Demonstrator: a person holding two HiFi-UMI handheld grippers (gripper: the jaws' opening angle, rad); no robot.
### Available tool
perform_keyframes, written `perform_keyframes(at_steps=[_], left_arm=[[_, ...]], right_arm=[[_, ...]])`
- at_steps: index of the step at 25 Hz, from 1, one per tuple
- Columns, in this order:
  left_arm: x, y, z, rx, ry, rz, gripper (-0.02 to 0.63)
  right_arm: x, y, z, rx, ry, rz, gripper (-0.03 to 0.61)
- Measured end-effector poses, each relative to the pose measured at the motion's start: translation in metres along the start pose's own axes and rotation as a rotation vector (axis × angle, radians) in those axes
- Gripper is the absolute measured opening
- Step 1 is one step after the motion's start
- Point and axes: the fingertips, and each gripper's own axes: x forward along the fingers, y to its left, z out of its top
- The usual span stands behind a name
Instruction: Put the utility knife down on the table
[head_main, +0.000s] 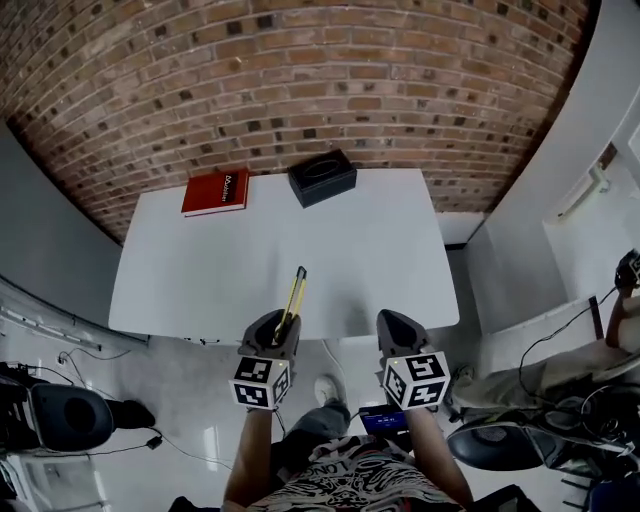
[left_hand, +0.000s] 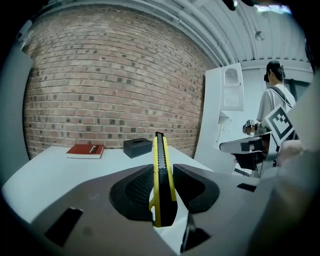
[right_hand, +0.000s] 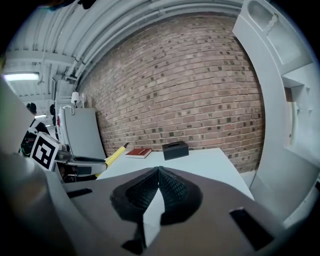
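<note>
At the table's (head_main: 380, 250) near edge, left gripper (head_main: 272, 342) is clamping the knife's (head_main: 295, 292) tail, seemingly light, stiff, slick plastic, while right gripper (head_main: 402, 332) is idling closed.

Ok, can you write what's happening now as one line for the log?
left gripper: shut on utility knife, not yet down | right gripper: shut, empty | table: red book, black box at far edge

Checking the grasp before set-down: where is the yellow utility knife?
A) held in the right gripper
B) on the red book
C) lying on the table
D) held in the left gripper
D: the left gripper is clamped on the utility knife; the right gripper is shut on nothing.
</note>
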Motion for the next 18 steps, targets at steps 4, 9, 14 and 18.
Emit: perform_keyframes(at_steps=[4,9,14,18], left_arm=[[0.037,0.03,0.021,0.013,0.004,-0.031,0.124],[0.069,0.042,0.032,-0.007,0.001,-0.081,0.124],[0.094,0.042,0.045,-0.01,-0.002,-0.111,0.124],[0.11,0.045,0.051,-0.011,-0.004,-0.112,0.124]], right_arm=[[0.043,-0.011,0.025,0.003,-0.007,-0.033,0.002],[0.056,-0.026,0.038,0.014,-0.009,-0.086,0.002],[0.064,-0.043,0.047,0.019,-0.005,-0.113,0.002],[0.079,-0.053,0.049,0.014,0.008,-0.108,0.002]])
